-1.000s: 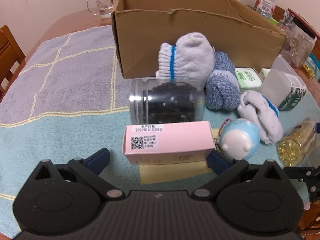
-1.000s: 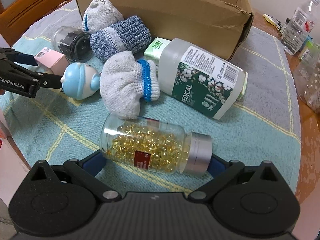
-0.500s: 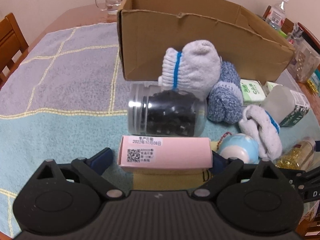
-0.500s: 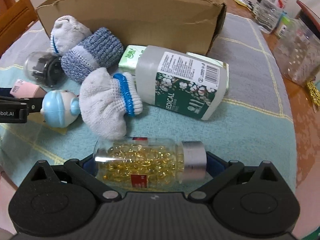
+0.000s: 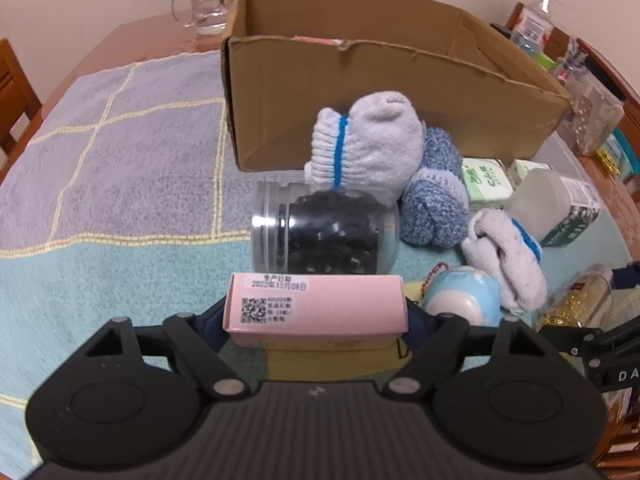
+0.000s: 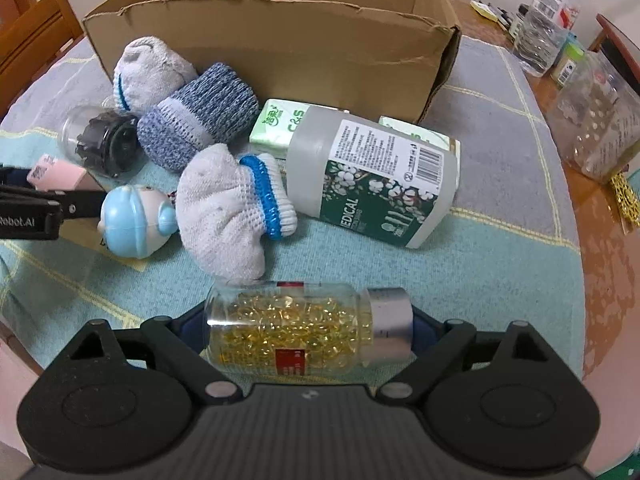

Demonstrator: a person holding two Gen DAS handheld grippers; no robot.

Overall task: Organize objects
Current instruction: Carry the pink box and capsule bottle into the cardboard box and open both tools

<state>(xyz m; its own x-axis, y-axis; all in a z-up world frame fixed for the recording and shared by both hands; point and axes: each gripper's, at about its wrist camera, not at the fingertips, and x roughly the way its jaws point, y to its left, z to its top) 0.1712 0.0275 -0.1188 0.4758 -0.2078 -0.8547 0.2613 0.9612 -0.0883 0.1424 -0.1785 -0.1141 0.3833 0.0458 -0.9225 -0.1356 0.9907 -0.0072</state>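
- Left gripper (image 5: 316,318): jaws have just been closing and now sit against both short ends of the pink box (image 5: 316,306); the pads look pressed on it. The box lies flat, long side across the view, date print and QR label facing up.
- Right gripper (image 6: 310,330): jaws have just been closing around the capsule bottle (image 6: 308,330), which lies on its side, silver cap to the right. One pad meets the base, the other the cap; contact looks made on both ends.
- Both items rest on the towel (image 5: 120,184) over the worktop, toward its near edge.
- Just beyond the pink box: clear jar (image 5: 324,236) of dark pieces, on its side. Touching it from behind, a white sock roll (image 5: 368,140) with a blue stripe, leaning on the cardboard box (image 5: 360,80).
- Blue knit sock (image 6: 200,116) beside the white roll; second white sock (image 6: 228,208) near the worktop's middle, just beyond the capsule bottle.
- Light-blue toy (image 6: 132,220) between the pink box and the second sock, just beside the left gripper's finger.
- Medical bottle (image 6: 372,176) on its side, lying over green tissue packs (image 6: 276,120) by the cardboard box's right corner.
- Cardboard box stands open-topped toward the far edge.
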